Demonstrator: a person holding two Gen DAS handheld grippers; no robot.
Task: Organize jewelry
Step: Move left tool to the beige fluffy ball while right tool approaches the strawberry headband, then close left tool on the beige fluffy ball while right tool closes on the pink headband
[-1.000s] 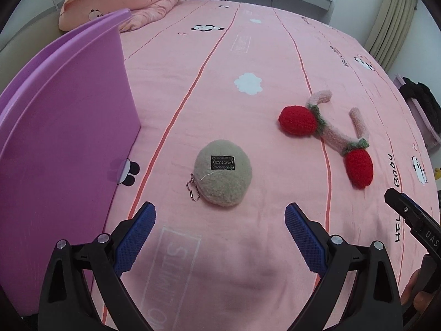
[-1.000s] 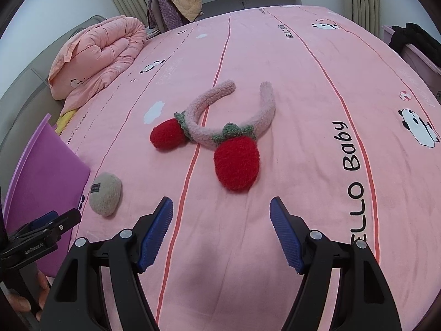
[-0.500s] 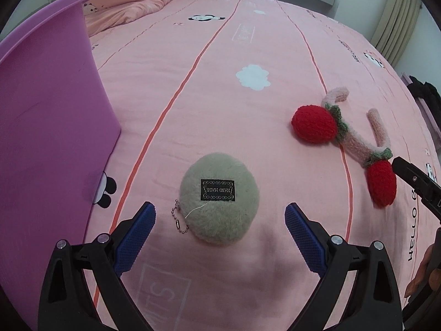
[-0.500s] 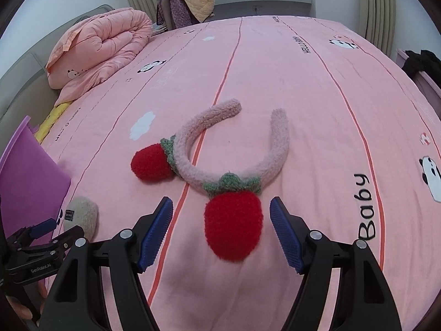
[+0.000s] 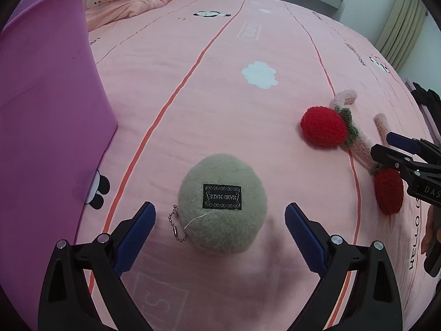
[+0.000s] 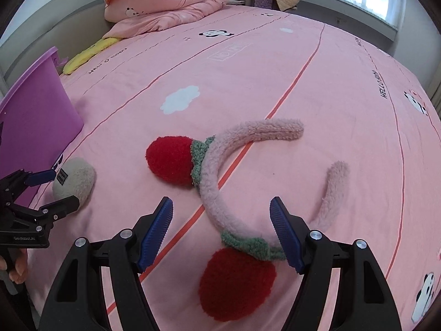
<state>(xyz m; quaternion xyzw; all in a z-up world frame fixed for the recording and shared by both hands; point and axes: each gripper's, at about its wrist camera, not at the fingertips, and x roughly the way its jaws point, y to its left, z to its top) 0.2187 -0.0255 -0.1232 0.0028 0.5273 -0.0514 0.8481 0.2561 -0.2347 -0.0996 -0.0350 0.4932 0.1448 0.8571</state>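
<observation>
On the pink bedspread, the left gripper straddles a fuzzy beige pouch, jaws wide and empty; the right gripper (equally agape, holding nothing) brackets the strawberry headband, purple bin leftward.

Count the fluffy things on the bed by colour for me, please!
Red strawberries: 2
Pink headband: 1
Beige puff keychain: 1
Total: 4
</observation>
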